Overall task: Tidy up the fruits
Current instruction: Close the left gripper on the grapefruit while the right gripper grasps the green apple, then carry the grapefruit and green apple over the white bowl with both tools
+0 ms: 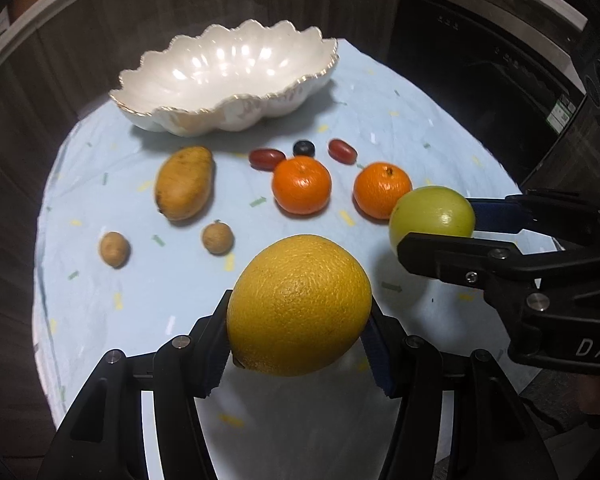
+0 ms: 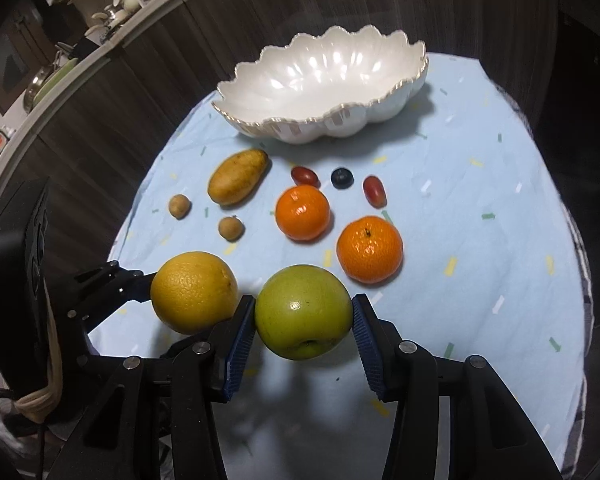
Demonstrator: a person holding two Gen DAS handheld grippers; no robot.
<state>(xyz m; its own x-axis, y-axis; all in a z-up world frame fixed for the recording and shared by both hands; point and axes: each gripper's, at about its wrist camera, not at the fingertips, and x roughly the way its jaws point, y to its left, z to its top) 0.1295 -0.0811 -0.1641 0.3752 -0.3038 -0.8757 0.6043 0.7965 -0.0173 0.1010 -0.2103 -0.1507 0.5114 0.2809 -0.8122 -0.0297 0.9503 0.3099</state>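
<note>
Left wrist view shows your left gripper (image 1: 298, 344) clamping the yellow orange (image 1: 299, 305) and your right gripper (image 2: 303, 330) clamping the green apple (image 2: 303, 312), both in front of the bowl (image 1: 236, 98), which holds nothing. "DA" is printed on the right gripper.

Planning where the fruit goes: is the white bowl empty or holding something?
Empty. The white bowl shows only bare glossy interior in both views; all fruit is outside it.

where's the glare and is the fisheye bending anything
Left wrist view: bright glare patches inside the white bowl, a small highlight on the green apple, and the counter edge bows into an arc. Right wrist view: the same bowl glare, dark vignetted corners.
</note>
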